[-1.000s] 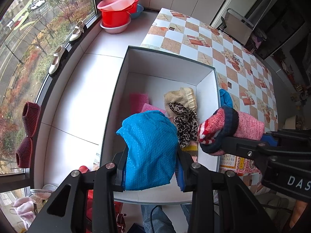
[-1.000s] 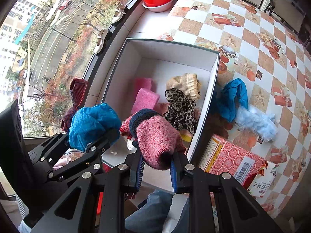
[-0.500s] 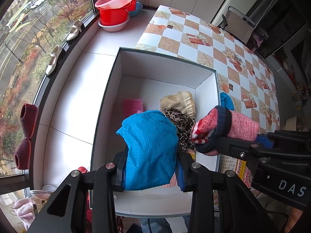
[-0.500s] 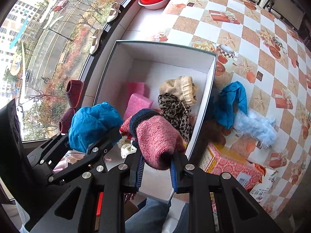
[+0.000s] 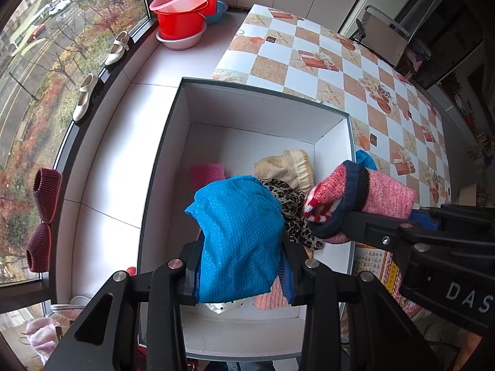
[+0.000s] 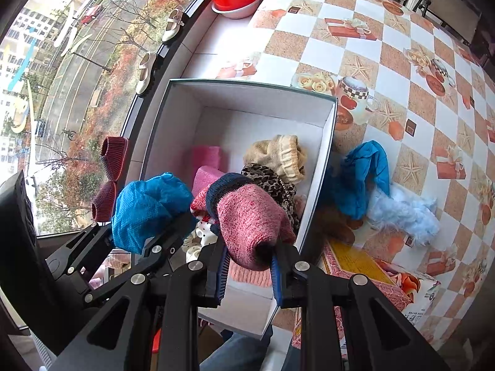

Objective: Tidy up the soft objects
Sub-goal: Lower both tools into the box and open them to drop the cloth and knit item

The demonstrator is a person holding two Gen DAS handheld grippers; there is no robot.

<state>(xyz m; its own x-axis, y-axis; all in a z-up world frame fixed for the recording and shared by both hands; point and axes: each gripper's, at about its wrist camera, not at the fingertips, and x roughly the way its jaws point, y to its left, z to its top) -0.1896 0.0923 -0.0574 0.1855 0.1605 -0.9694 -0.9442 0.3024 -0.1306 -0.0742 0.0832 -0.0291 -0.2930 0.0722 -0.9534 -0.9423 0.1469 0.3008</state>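
My left gripper (image 5: 241, 273) is shut on a bunched blue knit cloth (image 5: 239, 235) and hangs over the near part of a white box (image 5: 185, 105). My right gripper (image 6: 249, 270) is shut on a pink knit sock with a navy band (image 6: 252, 219), just right of the left one and also over the box. The same sock (image 5: 359, 198) shows at the right of the left wrist view. Inside the box lie a beige knit piece (image 5: 286, 168), a leopard-print cloth (image 5: 292, 207) and pink pieces (image 6: 207, 157).
On the chequered tablecloth (image 6: 402, 61) right of the box lie a blue cloth (image 6: 365, 176), a pale blue fluffy piece (image 6: 405, 213) and a red patterned packet (image 6: 365, 275). Red and pink basins (image 5: 185, 12) stand at the back. Shoes (image 5: 86, 95) and maroon slippers (image 5: 43, 216) line the window sill.
Both grippers have drifted forward over the box with their loads still gripped; the box now sits lower and nearer in both views.
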